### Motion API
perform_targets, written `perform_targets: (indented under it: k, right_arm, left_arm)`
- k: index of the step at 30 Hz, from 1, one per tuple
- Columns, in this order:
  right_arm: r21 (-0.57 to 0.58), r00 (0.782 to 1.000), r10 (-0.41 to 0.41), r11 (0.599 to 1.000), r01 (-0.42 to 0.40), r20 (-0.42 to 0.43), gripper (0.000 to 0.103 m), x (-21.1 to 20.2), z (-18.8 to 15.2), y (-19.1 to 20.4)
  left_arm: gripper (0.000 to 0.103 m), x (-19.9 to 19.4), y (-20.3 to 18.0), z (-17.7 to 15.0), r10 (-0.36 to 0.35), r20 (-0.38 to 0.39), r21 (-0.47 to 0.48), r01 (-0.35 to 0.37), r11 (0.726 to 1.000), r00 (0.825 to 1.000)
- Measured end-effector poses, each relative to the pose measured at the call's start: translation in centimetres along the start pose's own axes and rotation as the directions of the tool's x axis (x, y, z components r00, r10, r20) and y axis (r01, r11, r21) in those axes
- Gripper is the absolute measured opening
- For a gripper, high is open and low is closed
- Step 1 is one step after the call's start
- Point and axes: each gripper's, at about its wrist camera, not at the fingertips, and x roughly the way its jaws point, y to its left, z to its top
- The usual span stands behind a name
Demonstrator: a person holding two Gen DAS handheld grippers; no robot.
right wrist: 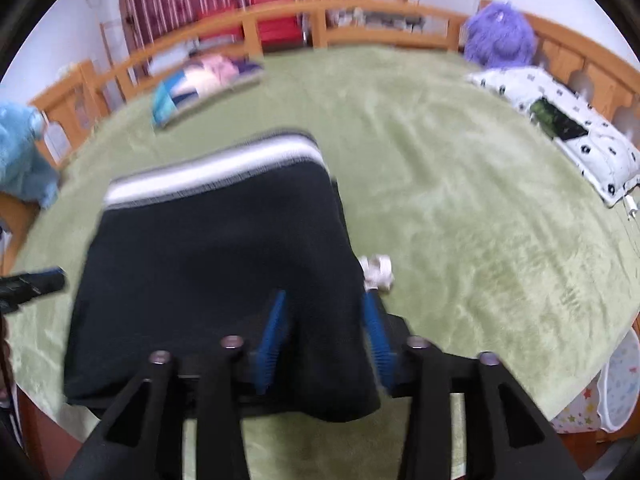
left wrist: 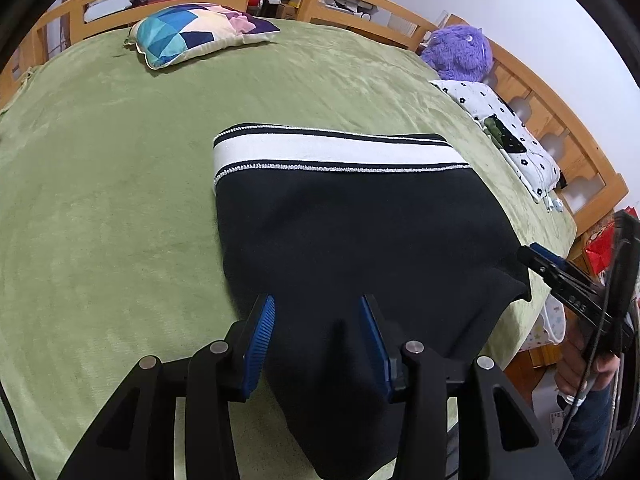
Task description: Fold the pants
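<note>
Black pants (left wrist: pixel 352 240) with a white striped waistband (left wrist: pixel 332 150) lie folded on the green bed cover (left wrist: pixel 100 200). My left gripper (left wrist: pixel 318 308) is open, its blue pads either side of the near edge of the pants. My right gripper (right wrist: pixel 326 304) is open too, over the near right corner of the pants (right wrist: pixel 216 264); this view is blurred. The right gripper also shows in the left wrist view (left wrist: pixel 532 258) at the pants' right edge. The left gripper's tip shows in the right wrist view (right wrist: pixel 44 278), left of the pants.
A patchwork cushion (left wrist: pixel 192 34) lies at the far side. A purple plush toy (left wrist: pixel 456 52) and a white patterned pillow (left wrist: pixel 508 132) lie at the right by the wooden bed rail (left wrist: pixel 560 120). A small white object (right wrist: pixel 378 270) lies right of the pants. A blue plush (right wrist: pixel 20 152) sits left.
</note>
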Motion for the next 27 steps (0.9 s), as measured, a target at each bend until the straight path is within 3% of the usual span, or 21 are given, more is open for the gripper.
perform_targets:
  k: [3,10,12,16,20,27]
  right_arm:
    - [-0.016,1.0,0.011,1.0,-0.01,0.011,0.05,0.1,-0.4,0.9]
    - [-0.063,0.991,-0.055,0.997,0.048,-0.118,0.052,3.4,-4.0,2.4]
    - [-0.063,0.99,-0.076,0.996,0.07,-0.115,0.052,3.1,-4.6,2.8]
    - [0.026,0.994,-0.025,0.999,0.028,-0.105,0.052,1.7,-4.1,2.4]
    - [0.108,0.995,0.036,0.994,-0.026,-0.093,0.052,0.3,-3.8,2.8]
    - [0.093,0.998,0.004,0.996,0.002,-0.061,0.057,-1.8,-3.6,5.8]
  left_arm:
    - [0.05,-0.1,-0.2,-0.1,0.011,0.002,0.002,-0.011,1.0,1.0]
    - [0.055,-3.1,0.0,-0.6,0.064,0.088,0.002,-0.065,0.998,0.994]
    - [0.062,-5.1,0.5,-1.1,0.096,0.142,-0.003,-0.096,0.995,0.985]
    - [0.07,-7.8,1.6,-1.9,0.178,0.215,-0.011,-0.18,0.984,0.96]
    - [0.072,-9.8,3.2,-3.0,0.225,0.229,-0.047,-0.22,0.974,0.947]
    - [0.074,-12.4,6.3,-5.5,0.31,0.227,-0.119,-0.289,0.95,0.923]
